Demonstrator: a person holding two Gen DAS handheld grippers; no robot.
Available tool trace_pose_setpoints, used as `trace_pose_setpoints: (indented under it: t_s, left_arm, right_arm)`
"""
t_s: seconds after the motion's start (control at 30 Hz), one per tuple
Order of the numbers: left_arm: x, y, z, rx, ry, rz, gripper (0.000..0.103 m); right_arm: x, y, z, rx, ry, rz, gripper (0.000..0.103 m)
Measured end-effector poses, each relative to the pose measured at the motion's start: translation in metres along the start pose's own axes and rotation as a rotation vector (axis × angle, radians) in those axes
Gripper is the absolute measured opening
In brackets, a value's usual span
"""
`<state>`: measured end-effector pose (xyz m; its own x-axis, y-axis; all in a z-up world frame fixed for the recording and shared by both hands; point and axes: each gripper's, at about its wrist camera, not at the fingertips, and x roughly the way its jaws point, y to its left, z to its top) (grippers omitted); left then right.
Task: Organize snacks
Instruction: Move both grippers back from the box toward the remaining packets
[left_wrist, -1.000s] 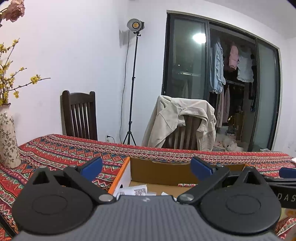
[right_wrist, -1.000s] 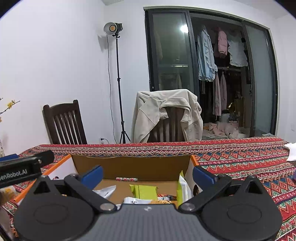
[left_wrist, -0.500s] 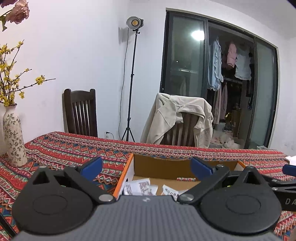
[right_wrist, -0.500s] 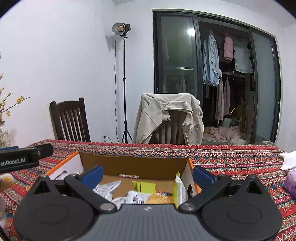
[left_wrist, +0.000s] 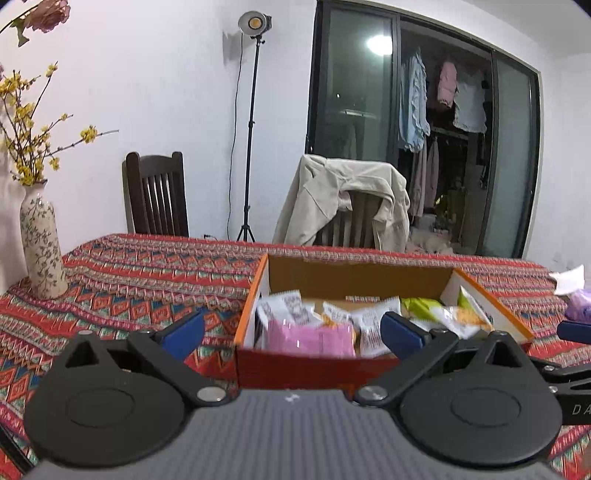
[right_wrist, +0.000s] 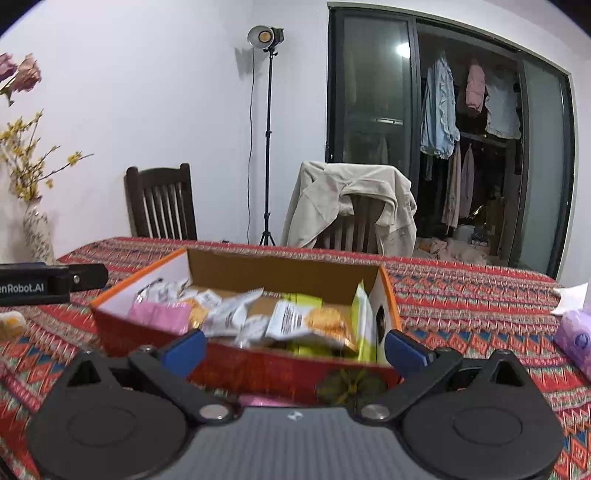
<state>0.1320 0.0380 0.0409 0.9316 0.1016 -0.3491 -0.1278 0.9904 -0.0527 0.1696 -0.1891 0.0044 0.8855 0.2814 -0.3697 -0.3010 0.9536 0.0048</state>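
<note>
both grippers are held level just in front of the near side of the snack box, looking forward over it. the left gripper (left_wrist: 291, 330) has its jaws wide apart and empty, with 2 blue fingertips (left_wrist: 183, 332) framing the box's left half. the right gripper (right_wrist: 295, 347) is likewise spread wide with nothing between its jaws, facing the box's right half; its tip shows at the right edge of the left view, and the left gripper's black body shows at the left edge of the right view. the box (left_wrist: 310, 363), orange-rimmed cardboard with a red front wall, sits on the bench (left_wrist: 147, 273), which is covered in a red patterned cloth. inside lie the snacks: a pink packet (left_wrist: 308, 338) at the front left, white printed packets (left_wrist: 371, 321) in the middle, a white and orange packet (right_wrist: 314, 323) and yellow-green packets (right_wrist: 360, 317) at the right. a purple pack (right_wrist: 574, 338) lies on the cloth well right of the box, and a flowered vase (left_wrist: 42, 245) stands at the far left. compared with 1 second ago, both cameras sit higher and farther back: then only the box's rear wall and a few packet tops showed, now the red front wall and most of the contents are in view. the jaws are as wide as before.
</note>
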Motion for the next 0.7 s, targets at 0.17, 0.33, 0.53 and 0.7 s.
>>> trace_pose_setpoints:
  t_s: [0.17,0.33,0.53,0.7]
  left_arm:
    - [-0.012,0.003,-0.015,0.005,0.028,-0.010,0.103]
    - [-0.018,0.006,-0.031,0.016,0.042,-0.002,0.103]
    - [-0.011,0.016,-0.044,-0.009,0.062,0.006,0.103]
    - [-0.010,0.022,-0.048,-0.031,0.050,0.009,0.103]
  right_arm:
    - [-0.013,0.001,-0.022,0.001,0.025,0.003,0.103]
    - [-0.015,0.001,-0.040,0.006,0.055,-0.002,0.103]
    - [-0.007,-0.002,-0.053,0.037,0.097,-0.001,0.103]
    - [-0.003,-0.005,-0.054,0.054,0.107,0.002,0.103]
